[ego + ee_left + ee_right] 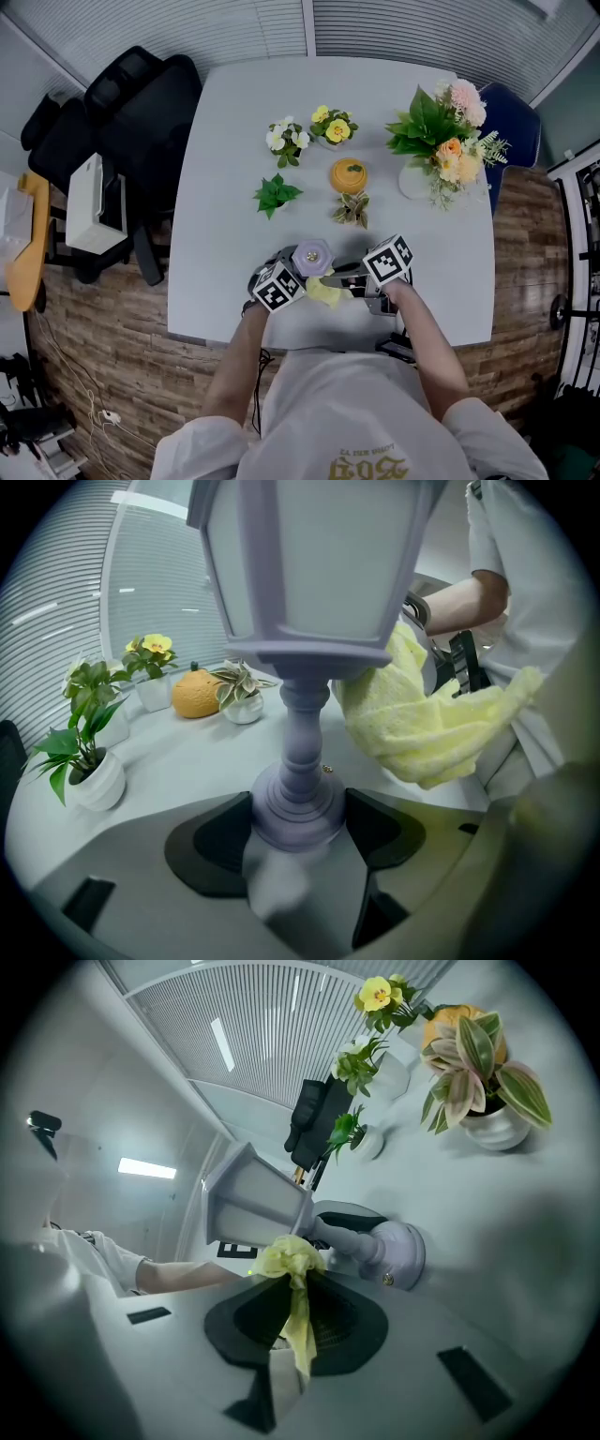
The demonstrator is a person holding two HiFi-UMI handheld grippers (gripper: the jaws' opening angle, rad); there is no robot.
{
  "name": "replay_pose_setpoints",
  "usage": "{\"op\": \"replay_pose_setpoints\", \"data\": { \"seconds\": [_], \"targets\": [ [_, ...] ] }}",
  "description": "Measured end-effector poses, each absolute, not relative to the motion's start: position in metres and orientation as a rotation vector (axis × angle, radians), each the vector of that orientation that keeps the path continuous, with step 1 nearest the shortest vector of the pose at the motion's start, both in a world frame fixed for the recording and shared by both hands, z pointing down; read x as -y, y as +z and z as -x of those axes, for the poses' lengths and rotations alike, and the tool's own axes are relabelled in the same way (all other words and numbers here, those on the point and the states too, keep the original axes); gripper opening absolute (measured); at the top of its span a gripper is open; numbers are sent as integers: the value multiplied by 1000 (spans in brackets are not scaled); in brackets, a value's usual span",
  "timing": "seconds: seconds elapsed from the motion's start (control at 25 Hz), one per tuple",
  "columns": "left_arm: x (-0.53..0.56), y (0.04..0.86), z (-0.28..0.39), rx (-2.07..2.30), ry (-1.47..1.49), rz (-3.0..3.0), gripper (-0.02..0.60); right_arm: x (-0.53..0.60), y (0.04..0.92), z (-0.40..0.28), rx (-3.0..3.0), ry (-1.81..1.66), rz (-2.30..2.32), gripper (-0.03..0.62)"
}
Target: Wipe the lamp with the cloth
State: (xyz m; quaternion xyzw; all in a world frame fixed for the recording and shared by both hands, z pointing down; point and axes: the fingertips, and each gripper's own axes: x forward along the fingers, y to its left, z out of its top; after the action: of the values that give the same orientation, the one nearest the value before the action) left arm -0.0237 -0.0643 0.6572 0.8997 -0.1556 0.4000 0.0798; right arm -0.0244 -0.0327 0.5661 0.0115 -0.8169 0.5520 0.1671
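A lilac lantern-shaped lamp (311, 255) stands near the front edge of the white table (225, 187). My left gripper (298, 825) is shut on the lamp's round base (296, 803), one jaw on either side. In the left gripper view the lamp's shade (309, 564) towers above. My right gripper (295, 1312) is shut on a yellow cloth (292, 1265), whose bunched end presses against the lower edge of the lamp shade (258, 1206). In the head view the cloth (327, 290) lies between the left gripper (286, 274) and the right gripper (354, 281).
Small potted plants (276, 195) (289, 139) (333, 125) (353, 208), an orange ornament (348, 175) and a flower bouquet in a white vase (441, 131) stand farther back. A black chair (131, 103) is at the left, a blue chair (511, 117) at the right.
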Motion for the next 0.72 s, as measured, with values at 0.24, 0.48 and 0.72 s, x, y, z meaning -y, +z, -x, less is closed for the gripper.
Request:
{"op": "replay_pose_setpoints", "data": {
  "seconds": [0.24,0.48,0.72],
  "targets": [
    [65,658,23,466,1195,-2694,308,37,575,25,2310,1571,-53,51],
    [65,657,24,466,1195,-2696,308,40,577,26,2296,1570,-61,52],
    [64,657,24,467,1194,-2696,308,45,585,25,2286,1566,-85,52]
  ]
}}
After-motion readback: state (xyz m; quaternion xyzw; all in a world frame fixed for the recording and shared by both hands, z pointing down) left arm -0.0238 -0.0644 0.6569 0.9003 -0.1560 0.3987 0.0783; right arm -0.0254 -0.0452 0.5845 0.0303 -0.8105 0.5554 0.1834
